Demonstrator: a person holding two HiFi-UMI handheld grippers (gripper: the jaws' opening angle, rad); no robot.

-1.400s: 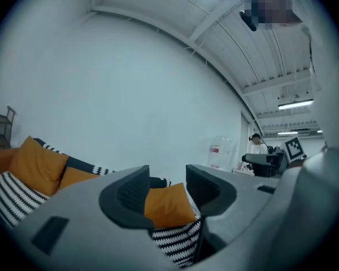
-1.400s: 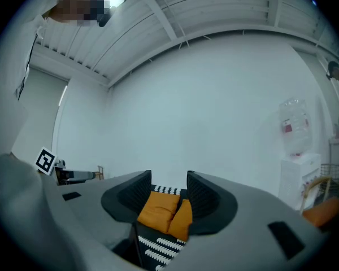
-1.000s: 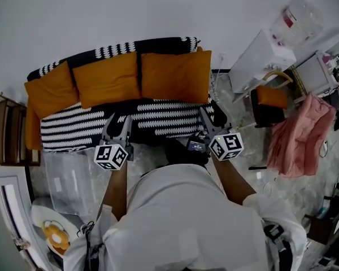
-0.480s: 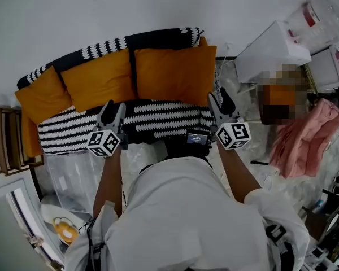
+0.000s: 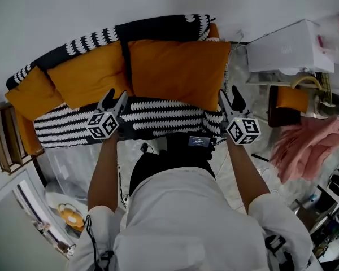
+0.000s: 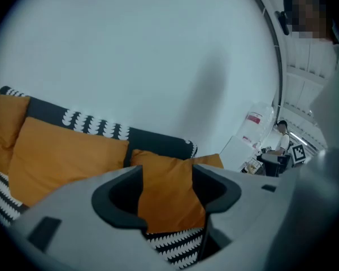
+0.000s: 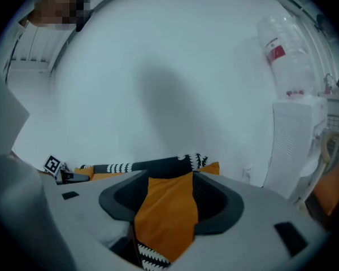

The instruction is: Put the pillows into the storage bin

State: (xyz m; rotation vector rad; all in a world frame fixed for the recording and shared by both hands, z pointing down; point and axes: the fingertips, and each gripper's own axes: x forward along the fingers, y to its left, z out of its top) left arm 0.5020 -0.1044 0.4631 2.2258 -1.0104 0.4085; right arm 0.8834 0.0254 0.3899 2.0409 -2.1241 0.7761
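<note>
Three orange pillows lean on the back of a black-and-white patterned sofa [image 5: 158, 117]: a large right one [image 5: 178, 72], a middle one [image 5: 87, 78] and a small left one [image 5: 31, 92]. My left gripper [image 5: 114, 99] hovers by the large pillow's lower left corner, and my right gripper [image 5: 231, 97] by its lower right corner. Both sets of jaws are opening with nothing pressed between them. The left gripper [image 6: 168, 199] and the right gripper [image 7: 170, 203] each frame that pillow [image 6: 158, 168] [image 7: 166, 219] beyond their jaws. A clear storage bin [image 5: 62, 165] sits on the floor at the left.
A white cabinet [image 5: 291, 49] stands right of the sofa, with a dark chair holding an orange cushion [image 5: 291, 103] and a pink cloth [image 5: 313, 145] below it. A wooden rack [image 5: 3, 143] is at the far left. A plate [image 5: 73, 216] lies near the bin.
Both grippers have moved forward over the sofa seat and spread apart, toward the large pillow's two lower corners. The sofa now fills more of the head view.
</note>
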